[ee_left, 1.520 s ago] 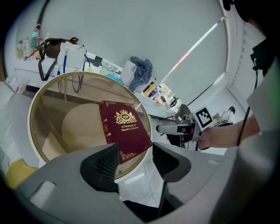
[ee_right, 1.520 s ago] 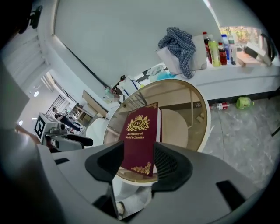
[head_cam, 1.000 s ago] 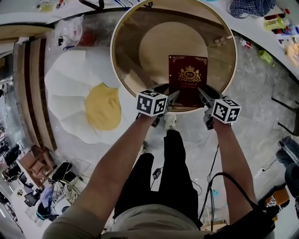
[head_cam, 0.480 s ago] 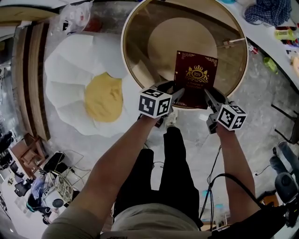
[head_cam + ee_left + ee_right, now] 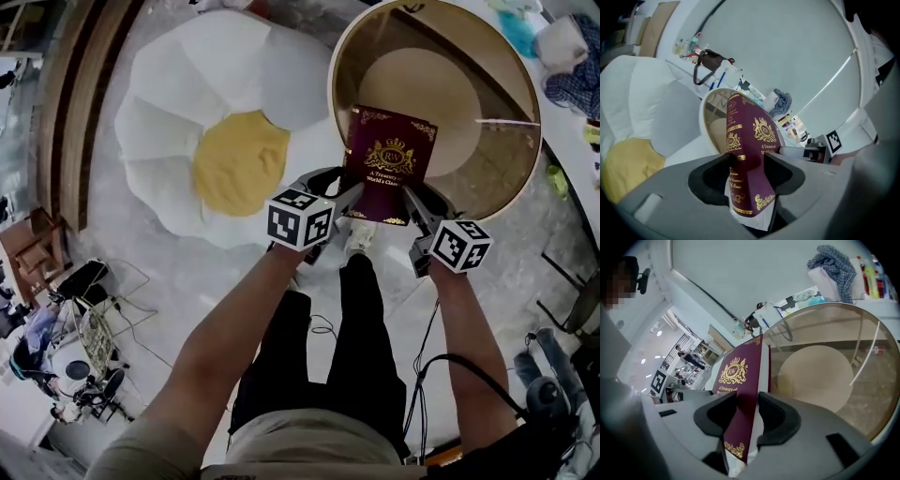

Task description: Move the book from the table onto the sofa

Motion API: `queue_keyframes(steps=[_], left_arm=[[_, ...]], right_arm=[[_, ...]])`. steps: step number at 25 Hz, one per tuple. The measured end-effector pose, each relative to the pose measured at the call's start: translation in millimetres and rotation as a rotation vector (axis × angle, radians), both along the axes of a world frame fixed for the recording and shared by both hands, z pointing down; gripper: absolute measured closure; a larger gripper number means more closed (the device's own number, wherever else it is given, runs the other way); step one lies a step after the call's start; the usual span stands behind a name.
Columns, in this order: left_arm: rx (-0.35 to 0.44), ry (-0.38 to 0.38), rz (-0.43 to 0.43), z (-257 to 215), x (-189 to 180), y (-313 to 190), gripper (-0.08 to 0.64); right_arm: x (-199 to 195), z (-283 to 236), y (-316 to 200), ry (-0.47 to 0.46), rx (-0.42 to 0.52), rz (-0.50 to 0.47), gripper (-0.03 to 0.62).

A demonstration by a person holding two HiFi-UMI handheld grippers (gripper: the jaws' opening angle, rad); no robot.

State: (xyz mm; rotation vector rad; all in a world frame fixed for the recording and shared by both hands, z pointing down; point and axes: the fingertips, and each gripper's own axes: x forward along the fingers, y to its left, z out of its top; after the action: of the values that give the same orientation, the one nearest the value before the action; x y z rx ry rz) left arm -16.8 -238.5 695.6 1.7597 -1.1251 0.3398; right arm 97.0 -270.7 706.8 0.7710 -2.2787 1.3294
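Note:
A maroon book with a gold crest is held up over the near left rim of the round glass table. My left gripper is shut on its lower left corner. My right gripper is shut on the lower right corner; its jaws have just been closing on the book. In the left gripper view the book stands between the pads of the left gripper. The right gripper view shows the book clamped in the right gripper. The sofa, a white flower-shaped cushion with a yellow centre, lies on the floor left of the table.
A long wooden bench runs along the far left. Cables and clutter lie on the floor at lower left. A counter with a checked cloth is at the right. The person's legs stand below the grippers.
Both grippers have lifted the book off the tabletop and carried it left towards the table's near left rim. The view has swung left, so the sofa now fills more of it.

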Motion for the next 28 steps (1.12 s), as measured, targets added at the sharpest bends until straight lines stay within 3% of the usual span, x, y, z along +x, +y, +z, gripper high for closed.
queue_keyframes(steps=[7,13,19,28], left_arm=[[-0.018,-0.012,-0.164,3,-102,69,0.331],[-0.053,-0.002,-0.296,43,-169,130,0.331],[-0.112,0.061,-0.384,104,-191,169,0.331],[-0.142,0.185,-0.367,220,-185,170,0.331]], right_arm=[[-110,3,48,-0.008,-0.001,-0.175,0.436],[-184,36,98,0.024,-0.018,-0.326,0.437],[-213,86,128,0.102,-0.036,-0.439,0.44],[-219,190,118,0.207,-0.043,-0.498,0.439]])
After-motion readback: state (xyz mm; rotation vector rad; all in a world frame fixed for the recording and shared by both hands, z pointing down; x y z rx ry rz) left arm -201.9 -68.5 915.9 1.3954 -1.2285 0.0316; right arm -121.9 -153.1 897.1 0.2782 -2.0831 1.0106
